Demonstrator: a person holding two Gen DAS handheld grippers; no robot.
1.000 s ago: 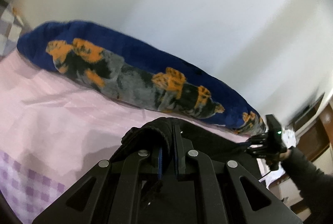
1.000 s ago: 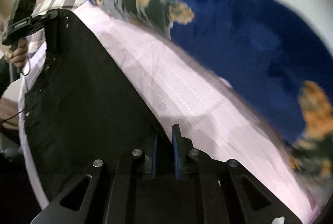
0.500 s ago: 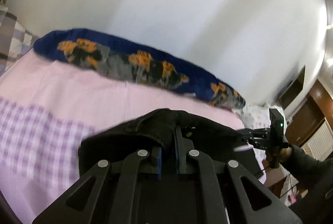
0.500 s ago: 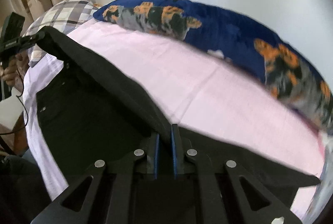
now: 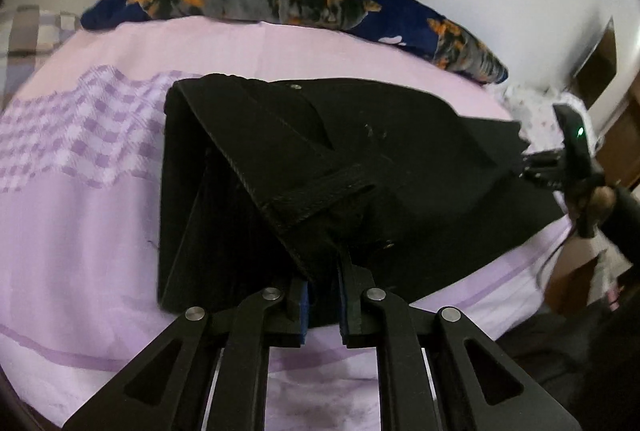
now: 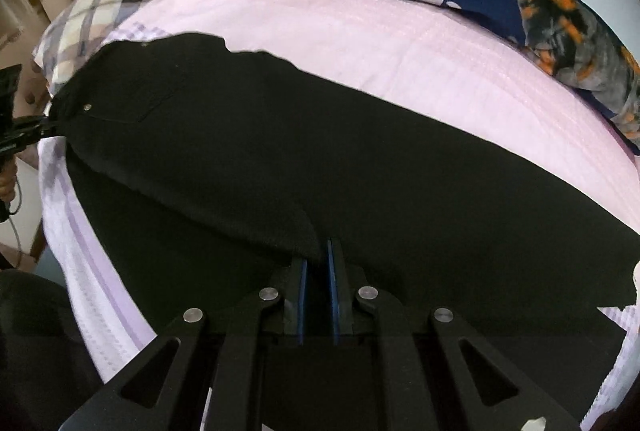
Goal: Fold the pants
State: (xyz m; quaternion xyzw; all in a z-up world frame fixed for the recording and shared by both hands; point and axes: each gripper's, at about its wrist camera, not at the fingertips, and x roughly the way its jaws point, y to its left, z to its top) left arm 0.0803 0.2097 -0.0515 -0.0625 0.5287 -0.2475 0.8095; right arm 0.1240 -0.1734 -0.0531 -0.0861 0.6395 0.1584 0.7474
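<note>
Pants [image 5: 360, 167] mid-fold on bed [image 5: 80, 223]: left tool [image 5: 323, 295] has just been easing open, cloth between; right tool [image 6: 317, 271] pinching cloth. Next I release and flatten.

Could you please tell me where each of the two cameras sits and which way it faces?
Left wrist: on the left gripper, looking down along its fingers at the black pants on the pink bed; the right gripper and hand show at right.
Right wrist: on the right gripper, looking down over the pants; the left gripper shows at left.
Shared: pants, bed, blue blanket.
</note>
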